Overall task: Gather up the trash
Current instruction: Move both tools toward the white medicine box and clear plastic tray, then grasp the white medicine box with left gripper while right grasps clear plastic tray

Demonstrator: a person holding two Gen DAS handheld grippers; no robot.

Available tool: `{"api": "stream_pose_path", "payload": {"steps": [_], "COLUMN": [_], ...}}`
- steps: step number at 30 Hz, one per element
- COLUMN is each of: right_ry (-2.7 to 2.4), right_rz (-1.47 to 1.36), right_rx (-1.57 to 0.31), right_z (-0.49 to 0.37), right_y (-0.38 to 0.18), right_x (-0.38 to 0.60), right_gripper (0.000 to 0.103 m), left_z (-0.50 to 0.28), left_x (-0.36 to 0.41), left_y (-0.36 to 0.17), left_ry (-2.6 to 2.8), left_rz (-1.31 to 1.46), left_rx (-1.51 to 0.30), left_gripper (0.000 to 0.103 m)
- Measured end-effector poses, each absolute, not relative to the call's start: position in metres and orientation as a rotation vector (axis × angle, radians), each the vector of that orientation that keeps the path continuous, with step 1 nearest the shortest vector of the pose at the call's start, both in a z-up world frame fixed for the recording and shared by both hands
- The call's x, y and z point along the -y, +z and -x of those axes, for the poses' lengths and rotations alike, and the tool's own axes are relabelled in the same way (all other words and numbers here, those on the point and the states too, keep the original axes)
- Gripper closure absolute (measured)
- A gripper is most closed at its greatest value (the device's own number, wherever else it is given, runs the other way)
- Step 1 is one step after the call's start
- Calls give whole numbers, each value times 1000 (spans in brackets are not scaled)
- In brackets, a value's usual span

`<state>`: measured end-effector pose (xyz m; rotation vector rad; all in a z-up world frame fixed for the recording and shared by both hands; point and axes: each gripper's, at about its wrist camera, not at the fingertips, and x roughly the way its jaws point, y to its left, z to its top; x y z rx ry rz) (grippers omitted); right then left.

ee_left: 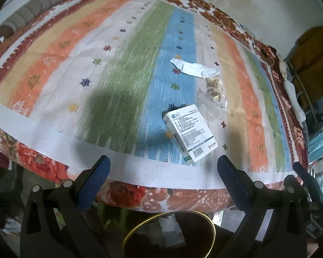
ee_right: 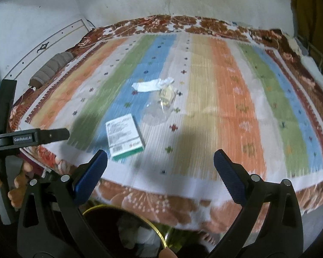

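Note:
A white and green medicine box (ee_left: 189, 134) lies near the front edge of the striped mat (ee_left: 122, 81); it also shows in the right wrist view (ee_right: 123, 137). Behind it lie a crumpled white wrapper (ee_left: 192, 67) (ee_right: 152, 85) and a clear plastic bag with yellowish bits (ee_left: 213, 94) (ee_right: 166, 100). A dark bin with a gold rim (ee_left: 170, 234) (ee_right: 127, 230) stands below the bed edge. My left gripper (ee_left: 163, 172) is open and empty, short of the box. My right gripper (ee_right: 160, 167) is open and empty, right of the box.
The mat (ee_right: 204, 99) covers a bed with a floral blanket (ee_left: 140, 195). A rolled grey bolster (ee_left: 30, 13) (ee_right: 51, 68) lies at the far left by the wall. Shelving and clutter (ee_left: 316, 111) stand to the right. The left gripper's body (ee_right: 21, 139) shows at left.

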<state>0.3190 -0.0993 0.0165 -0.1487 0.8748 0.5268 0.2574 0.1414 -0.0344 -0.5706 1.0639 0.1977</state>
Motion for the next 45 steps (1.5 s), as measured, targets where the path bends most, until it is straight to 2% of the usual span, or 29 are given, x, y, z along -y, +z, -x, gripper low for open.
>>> {"api": "stream_pose_path", "payload": {"steps": [7, 17, 20, 33, 39, 45], "right_ry": [555, 626, 636, 665, 691, 734], "right_rz": [211, 238, 257, 260, 233, 276], "right_rx": [-807, -816, -836, -901, -923, -949], "right_z": [-340, -376, -389, -436, -456, -468], "right_y": [14, -4, -11, -33, -41, -55], "right_x": [78, 54, 47, 27, 23, 8], "right_gripper": [9, 10, 18, 19, 27, 53], "left_z": [-277, -303, -309, -326, -331, -333], "left_x": [-150, -158, -159, -175, -166, -153], "left_y": [-46, -58, -58, -75, -81, -79], "left_ry": [195, 188, 189, 223, 196, 173], "left_rz": [583, 589, 602, 591, 598, 622], "left_rx": [-1073, -1107, -1109, -1139, -1164, -1167], "left_gripper": [6, 6, 6, 6, 6, 6]}}
